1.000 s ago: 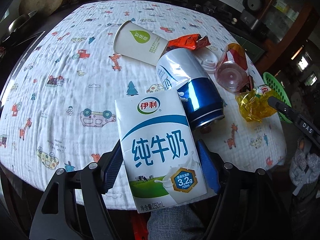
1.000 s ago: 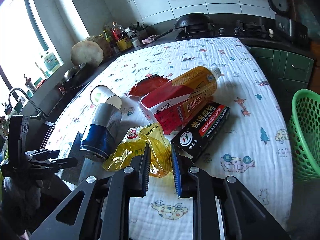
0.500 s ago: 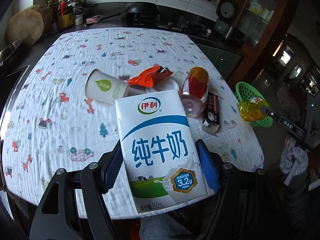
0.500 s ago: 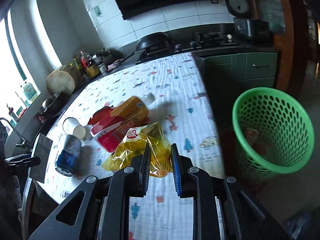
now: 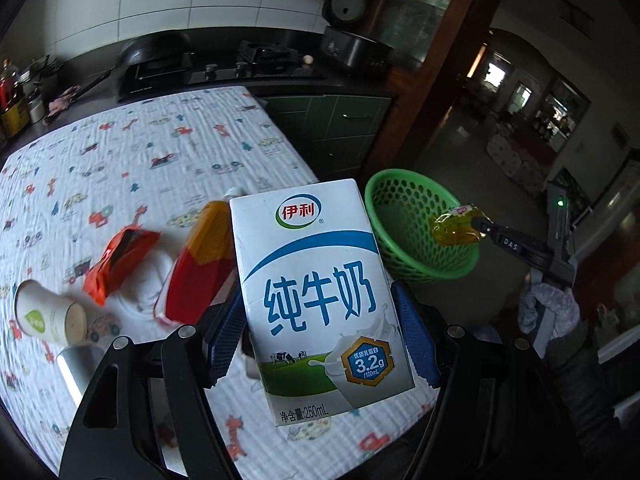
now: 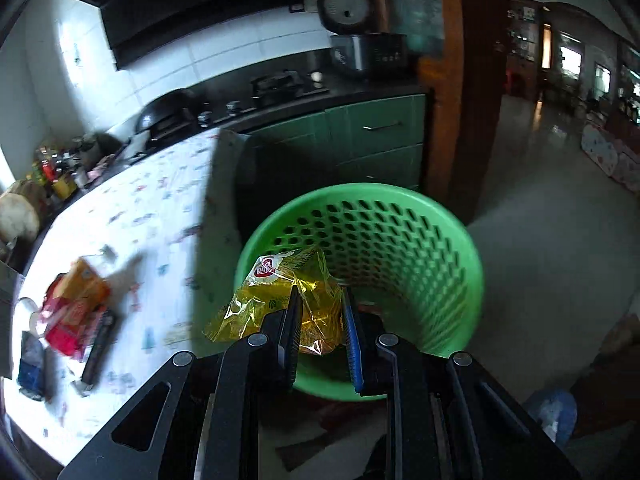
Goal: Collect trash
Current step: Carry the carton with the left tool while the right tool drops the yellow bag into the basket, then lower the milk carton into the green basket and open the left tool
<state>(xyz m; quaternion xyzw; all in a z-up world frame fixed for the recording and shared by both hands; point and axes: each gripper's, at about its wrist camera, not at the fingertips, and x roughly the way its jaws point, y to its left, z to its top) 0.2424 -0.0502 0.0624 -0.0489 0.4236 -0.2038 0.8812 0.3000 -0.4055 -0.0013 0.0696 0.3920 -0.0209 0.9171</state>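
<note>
Trash first: the yellow wrapper (image 6: 280, 300) is pinched in the right gripper (image 6: 320, 320), jaws narrow on the crinkly film, and it hangs right over the mouth of the green basket (image 6: 460, 248). From the left wrist view the same wrapper (image 5: 456, 224) sits above the basket (image 5: 384, 196) rim, so I'd say the drop is basically lined up. The basket stands on the floor just off the table (image 5: 140, 152) edge, open floor beyond it, nothing crowding the opening.

The left gripper (image 5: 320, 344) has the milk carton (image 5: 316, 296) clamped upright between its blue pads, jaws fairly wide. It's over the table corner, basket ahead and to the right, so the right hand is clearly nearer. Bottle (image 5: 200, 264), orange packet (image 5: 116, 260) and paper cup (image 5: 48, 316) lie on the cloth.
</note>
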